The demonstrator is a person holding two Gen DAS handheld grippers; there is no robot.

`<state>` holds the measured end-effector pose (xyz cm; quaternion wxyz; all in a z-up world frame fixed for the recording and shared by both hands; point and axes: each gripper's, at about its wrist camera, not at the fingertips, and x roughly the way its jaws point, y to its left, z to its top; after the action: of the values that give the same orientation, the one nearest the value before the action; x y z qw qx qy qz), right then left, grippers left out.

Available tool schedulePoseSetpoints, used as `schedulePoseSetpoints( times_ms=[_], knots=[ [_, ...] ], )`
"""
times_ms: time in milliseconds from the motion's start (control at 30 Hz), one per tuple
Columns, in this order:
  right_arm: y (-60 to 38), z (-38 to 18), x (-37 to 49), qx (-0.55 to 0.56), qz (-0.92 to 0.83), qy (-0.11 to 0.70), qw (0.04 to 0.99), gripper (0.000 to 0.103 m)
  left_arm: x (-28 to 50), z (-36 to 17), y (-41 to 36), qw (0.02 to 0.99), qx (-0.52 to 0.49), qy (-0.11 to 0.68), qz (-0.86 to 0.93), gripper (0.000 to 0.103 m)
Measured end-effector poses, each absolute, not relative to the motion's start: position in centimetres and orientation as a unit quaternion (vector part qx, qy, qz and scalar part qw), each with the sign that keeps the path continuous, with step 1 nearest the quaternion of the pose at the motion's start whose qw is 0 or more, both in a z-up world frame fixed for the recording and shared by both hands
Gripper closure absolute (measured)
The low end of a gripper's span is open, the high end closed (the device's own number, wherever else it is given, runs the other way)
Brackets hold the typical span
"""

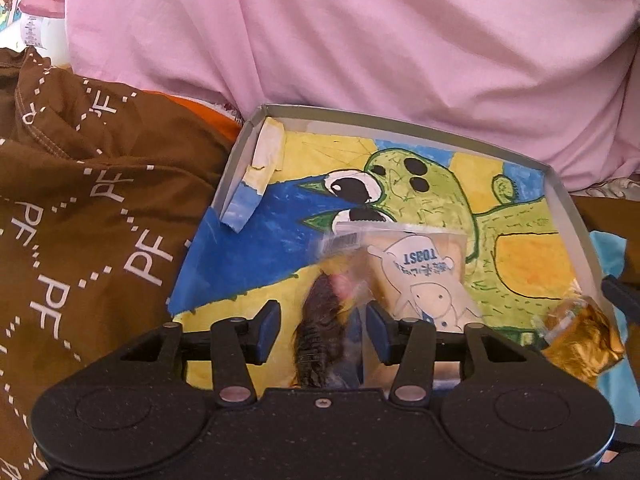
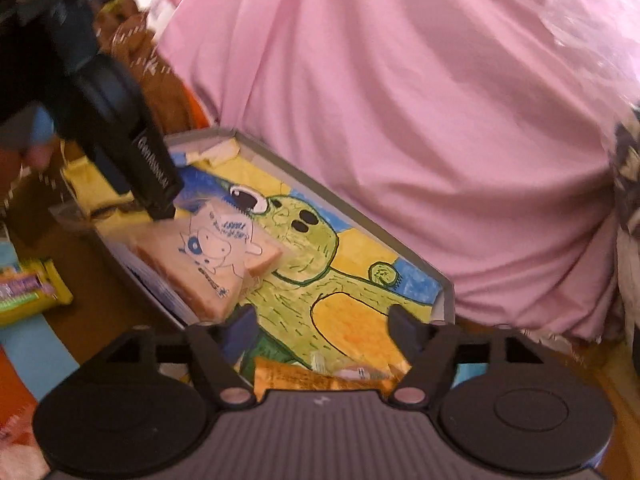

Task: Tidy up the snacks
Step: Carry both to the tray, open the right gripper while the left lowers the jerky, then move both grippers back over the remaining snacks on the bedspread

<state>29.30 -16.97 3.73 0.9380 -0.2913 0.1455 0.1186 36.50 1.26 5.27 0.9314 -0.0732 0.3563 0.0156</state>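
Note:
A grey shallow box [image 1: 400, 122] lined with a green-creature drawing lies in front of me. Inside it rests a toast pack [image 1: 424, 276] printed with a cartoon cow, also visible from the right wrist as the toast pack [image 2: 216, 256]. My left gripper [image 1: 323, 332] stands part-way open over the box. A dark snack in clear wrap [image 1: 320, 336] lies between its fingers, with a gap on the left side. My right gripper [image 2: 320, 328] is wide open above the box [image 2: 360, 220]. A gold-orange wrapped snack [image 2: 320, 376] lies low between its fingers, by the box's corner [image 1: 580, 340].
A pink cloth [image 1: 320, 40] bulges behind the box. Brown cloth printed "PF" [image 1: 80, 200] lies on the left. A torn, folded paper [image 1: 256, 176] leans in the box's far left corner. A yellow-green pack [image 2: 28, 292] rests outside the box on a blue surface.

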Motion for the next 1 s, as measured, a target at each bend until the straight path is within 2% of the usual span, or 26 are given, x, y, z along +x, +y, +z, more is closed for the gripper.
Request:
schedulePoseSetpoints(
  times_ms=[100, 333, 400, 700, 1000],
  knots=[
    [-17.6, 4.4, 28.5, -0.264, 0.114, 0.147, 0.946, 0.015, 35.7, 5.7, 1.1, 0.934, -0.066, 0.350, 0.014, 0.043],
    [-19.7, 6.9, 26.4, -0.174, 0.109, 0.158, 0.966, 0.003, 33.2, 6.8, 1.0, 0.937, -0.065, 0.343, 0.005, 0.038],
    [-20.0, 7.6, 25.5, -0.157, 0.111, 0.157, 0.969, 0.001, 32.1, 7.1, 0.9, 0.940, -0.064, 0.336, 0.002, 0.033],
    [-20.3, 9.9, 21.7, -0.128, 0.140, 0.162, 0.968, 0.000, 26.4, 8.5, 1.2, 0.948, -0.074, 0.310, -0.014, 0.022],
    [-20.1, 10.3, 18.9, -0.111, 0.154, 0.197, 0.962, 0.000, 21.8, 8.5, 2.0, 0.951, -0.071, 0.301, -0.006, 0.018]
  ],
)
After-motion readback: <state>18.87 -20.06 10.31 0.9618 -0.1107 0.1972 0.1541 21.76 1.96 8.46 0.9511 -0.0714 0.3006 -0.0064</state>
